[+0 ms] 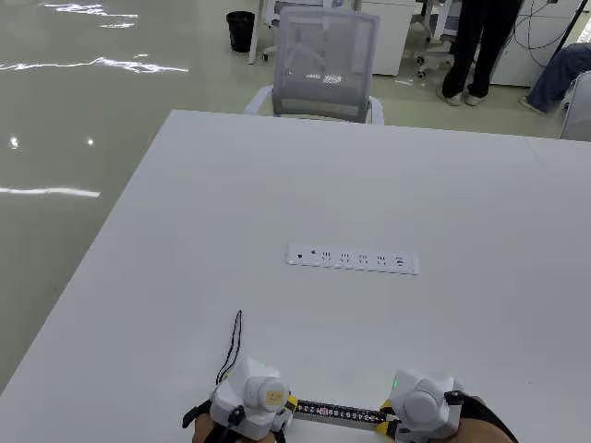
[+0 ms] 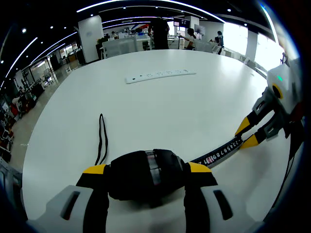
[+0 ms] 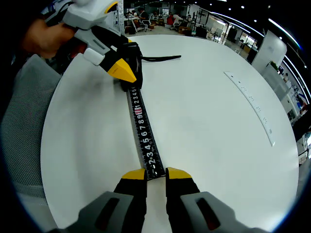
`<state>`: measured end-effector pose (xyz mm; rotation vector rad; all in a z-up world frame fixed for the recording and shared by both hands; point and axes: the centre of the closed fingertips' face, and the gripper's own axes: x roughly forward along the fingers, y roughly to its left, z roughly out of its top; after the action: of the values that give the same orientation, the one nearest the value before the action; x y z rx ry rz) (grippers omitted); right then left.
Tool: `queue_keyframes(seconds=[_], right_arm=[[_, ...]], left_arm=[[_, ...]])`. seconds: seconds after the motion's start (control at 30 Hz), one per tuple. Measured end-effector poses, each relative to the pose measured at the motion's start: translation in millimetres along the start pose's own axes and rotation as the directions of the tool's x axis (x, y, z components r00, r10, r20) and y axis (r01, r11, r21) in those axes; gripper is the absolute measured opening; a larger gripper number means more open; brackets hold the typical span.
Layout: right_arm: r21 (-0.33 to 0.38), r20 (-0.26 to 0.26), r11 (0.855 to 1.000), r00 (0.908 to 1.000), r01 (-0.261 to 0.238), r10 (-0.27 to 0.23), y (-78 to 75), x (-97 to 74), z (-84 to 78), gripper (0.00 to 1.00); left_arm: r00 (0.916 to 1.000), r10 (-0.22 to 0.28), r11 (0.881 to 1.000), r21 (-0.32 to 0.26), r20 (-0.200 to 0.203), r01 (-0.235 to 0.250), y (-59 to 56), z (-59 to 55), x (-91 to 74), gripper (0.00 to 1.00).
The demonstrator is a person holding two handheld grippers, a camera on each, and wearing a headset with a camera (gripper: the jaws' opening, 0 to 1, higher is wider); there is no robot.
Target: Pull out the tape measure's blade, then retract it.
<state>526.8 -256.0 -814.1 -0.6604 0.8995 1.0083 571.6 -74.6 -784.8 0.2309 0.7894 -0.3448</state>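
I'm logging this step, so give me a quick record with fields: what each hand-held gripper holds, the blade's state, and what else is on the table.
left hand-held gripper: shut on the tape measure case
right hand-held gripper: shut on the end of the blade
blade state: pulled out, spanning between the two grippers, numbers facing up
strap: black cord lying loose on the table beyond the case
table: white, with a white power strip farther out
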Motion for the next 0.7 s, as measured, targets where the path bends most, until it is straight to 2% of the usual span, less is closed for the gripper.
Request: queue_keyframes(seconds=[0.7], right_arm=[[-0.014, 0.001, 1.000, 1.0000, -0.008, 0.008, 2.7, 4.8, 11.0, 0.12]], left_arm=[[1.0000, -0.001, 1.000, 0.000, 0.001, 0.001, -0.5, -0.4, -0.1, 0.59]])
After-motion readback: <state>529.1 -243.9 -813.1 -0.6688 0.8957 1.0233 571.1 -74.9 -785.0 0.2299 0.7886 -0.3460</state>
